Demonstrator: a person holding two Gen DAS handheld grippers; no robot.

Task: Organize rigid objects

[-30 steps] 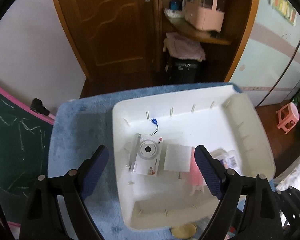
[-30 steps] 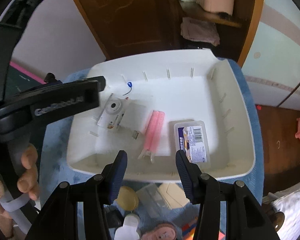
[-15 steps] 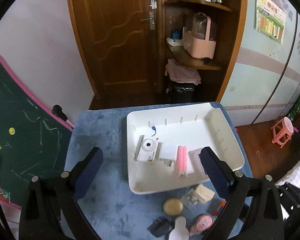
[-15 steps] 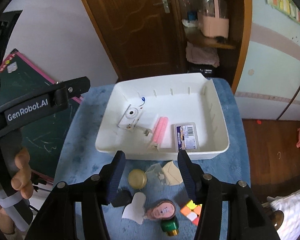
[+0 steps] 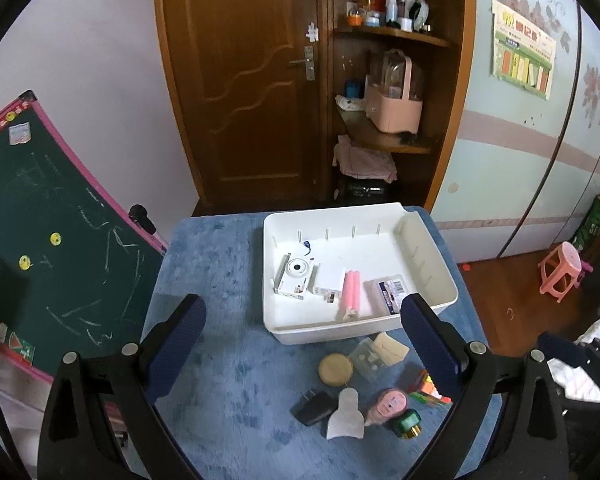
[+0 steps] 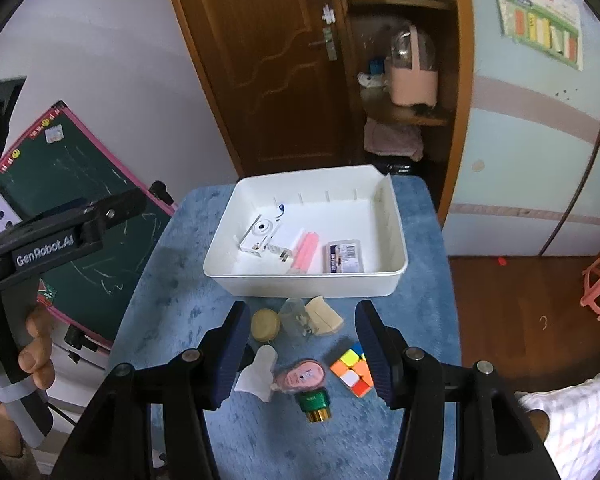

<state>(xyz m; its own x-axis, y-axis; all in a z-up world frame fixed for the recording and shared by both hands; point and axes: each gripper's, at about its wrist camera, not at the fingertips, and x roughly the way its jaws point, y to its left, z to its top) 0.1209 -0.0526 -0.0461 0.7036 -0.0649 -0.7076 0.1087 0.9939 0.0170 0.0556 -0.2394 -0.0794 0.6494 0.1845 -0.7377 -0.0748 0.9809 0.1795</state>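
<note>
Fuzzy blue tablecloth point(image 5: 228, 360) bears smooth rectangular white plastic tray point(image 5: 340, 330).

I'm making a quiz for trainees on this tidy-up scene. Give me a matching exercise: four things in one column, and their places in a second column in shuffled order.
Things:
1. white camera
2. puzzle cube
3. pink sticks
4. round tan lid

Places:
A. on the blue cloth, near the right gripper's right finger
B. in the white bin, at its left
C. on the blue cloth just outside the bin's near wall, left of the clear case
D. in the bin, between the white block and the labelled box

Pairs: 1-B, 2-A, 3-D, 4-C
</note>
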